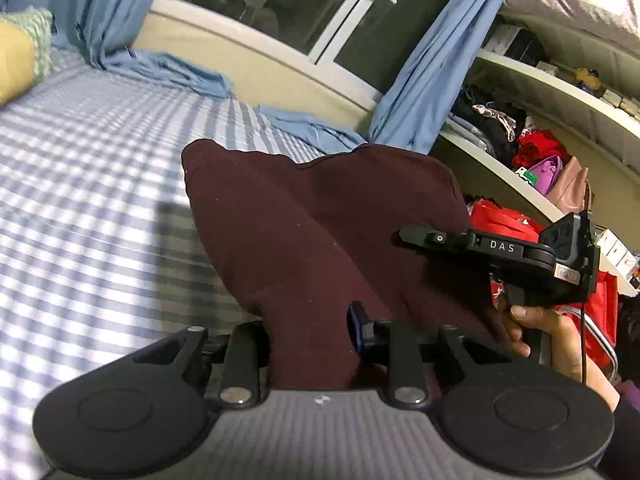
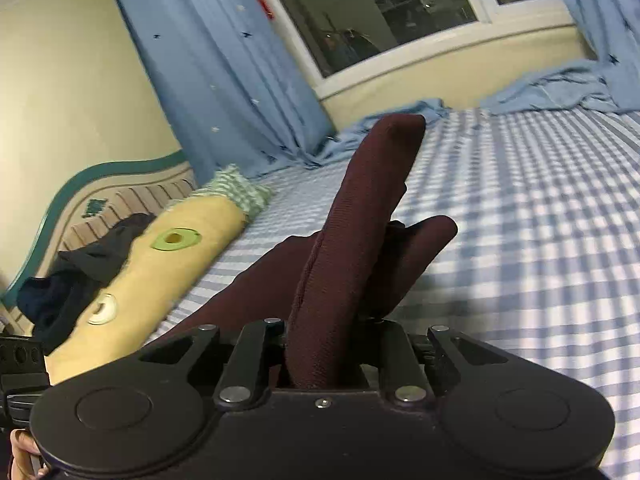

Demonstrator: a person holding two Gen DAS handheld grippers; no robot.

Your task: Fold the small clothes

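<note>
Maroon knit garment (image 1: pixel 320 216) hung lifted off the checked bedsheet (image 1: pixel 88 168), pinched at two spots. In left wrist view: filled centre frame, top edge sagging between two peaks at 11 and 1 o'clock, lower end bunched into left gripper (image 1: pixel 312 344). Left gripper clamped on the cloth, fabric wedged between the jaws, blue pad visible at 1 o'clock of the bunch. Right gripper (image 1: pixel 404 236) seen side-on at 3 o'clock, fingertips against the garment's right edge, held by a hand (image 1: pixel 532 328) at 4 o'clock.

In right wrist view: same garment (image 2: pixel 352 240) rose as a ribbed fold from the right gripper (image 2: pixel 324 360) toward 12 o'clock, second lobe off to 2 o'clock, more cloth spread toward 9 o'clock. Right gripper clamped on the fold, jaws nearly together around it.

Outward: blue-and-white sheet under everything. Yellow bolster pillow (image 2: pixel 160 272) at 9 o'clock, dark clothing (image 2: pixel 80 272) piled on its far side by the headboard (image 2: pixel 80 188). Blue curtains (image 2: pixel 224 72) at 11 o'clock, hems pooled on the bed. Window (image 2: pixel 380 8) at 12 o'clock, dark glass. In left view, shelves (image 1: pixel 532 128) at 2 o'clock, stuffed with red and mixed items.
</note>
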